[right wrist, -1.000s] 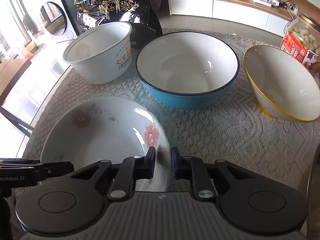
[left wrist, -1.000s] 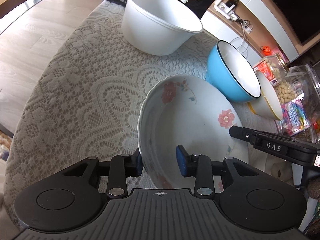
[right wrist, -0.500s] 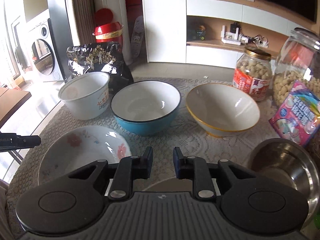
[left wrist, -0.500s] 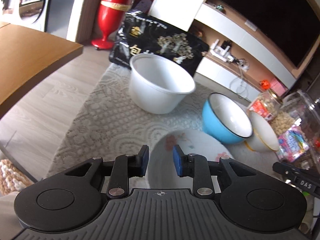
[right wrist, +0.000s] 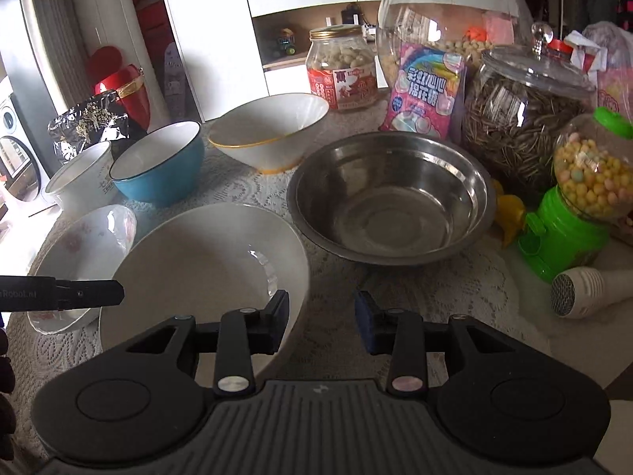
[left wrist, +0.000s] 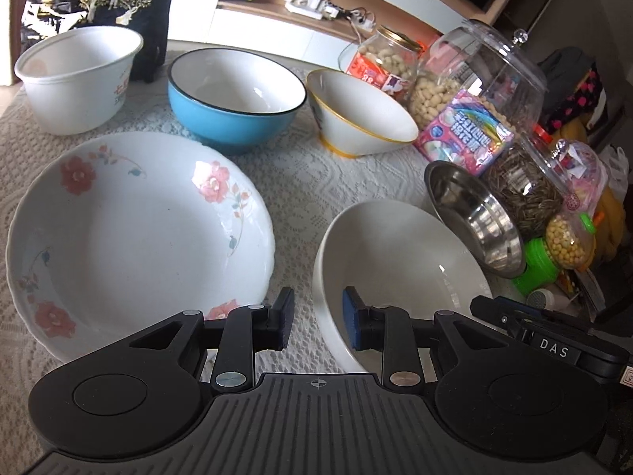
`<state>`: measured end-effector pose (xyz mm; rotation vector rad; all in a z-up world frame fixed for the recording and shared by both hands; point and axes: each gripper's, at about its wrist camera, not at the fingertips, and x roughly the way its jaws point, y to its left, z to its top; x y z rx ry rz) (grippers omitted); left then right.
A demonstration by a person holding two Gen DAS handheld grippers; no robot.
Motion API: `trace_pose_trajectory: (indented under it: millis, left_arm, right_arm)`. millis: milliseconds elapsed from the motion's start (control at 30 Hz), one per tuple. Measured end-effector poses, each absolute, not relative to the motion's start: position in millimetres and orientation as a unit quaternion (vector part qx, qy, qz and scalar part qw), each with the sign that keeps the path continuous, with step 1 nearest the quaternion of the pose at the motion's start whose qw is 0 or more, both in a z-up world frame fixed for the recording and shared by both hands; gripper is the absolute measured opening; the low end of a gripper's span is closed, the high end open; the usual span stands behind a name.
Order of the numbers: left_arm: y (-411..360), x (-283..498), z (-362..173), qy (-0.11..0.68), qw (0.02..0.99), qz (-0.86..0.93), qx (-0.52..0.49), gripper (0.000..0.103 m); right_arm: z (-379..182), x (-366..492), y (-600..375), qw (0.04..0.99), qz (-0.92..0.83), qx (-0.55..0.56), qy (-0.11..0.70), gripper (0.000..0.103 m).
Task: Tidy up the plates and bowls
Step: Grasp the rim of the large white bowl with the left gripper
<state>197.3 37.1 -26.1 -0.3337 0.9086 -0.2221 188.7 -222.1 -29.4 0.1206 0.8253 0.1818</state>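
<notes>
- The left gripper (left wrist: 318,318) had its jaws parted, straddling the near rim of the plain white bowl (left wrist: 399,273); one pad sat outside the wall and one inside, and neither visibly pressed on it. Its jaws had closed part of the way within the last second.
- The right gripper (right wrist: 320,318) had just been opening and held nothing; its left pad hung at the right edge of the same white bowl, its right pad over bare lace tablecloth (right wrist: 399,281).
- The flowered plate (left wrist: 138,233) lay flat on the cloth, just left of the white bowl, with no gripper on it.
- Behind them stood a row: the white tub (left wrist: 75,79), the blue bowl (left wrist: 233,99) and the gold-rimmed bowl (left wrist: 360,118), each close beside the next.
- The steel bowl (right wrist: 391,196) sat to the right of the white bowl (whether their rims touched I could not tell), in front of snack jars (right wrist: 522,114) and a green candy dispenser (right wrist: 569,217).
</notes>
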Motion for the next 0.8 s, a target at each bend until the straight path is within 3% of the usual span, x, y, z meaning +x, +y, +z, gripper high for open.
trace_pose_trajectory:
  millis: [300,433,800]
  left_arm:
    - [17,211,-38,0.449,0.877,-0.102,-0.138,0.03]
    - [12,212,-45,0.464,0.871,-0.102,-0.124,0.029]
    - [6,195,-42,0.49,0.858,-0.101,-0.112,0.029]
  right_arm:
    - [-53,224,-215,0.882,0.126,0.116,0.438,0.037]
    - [-59,220,-205,0.879,0.14,0.095,0.447,0.026]
    - [-55,200,-208,0.872,0.143,0.091,0.46,0.026]
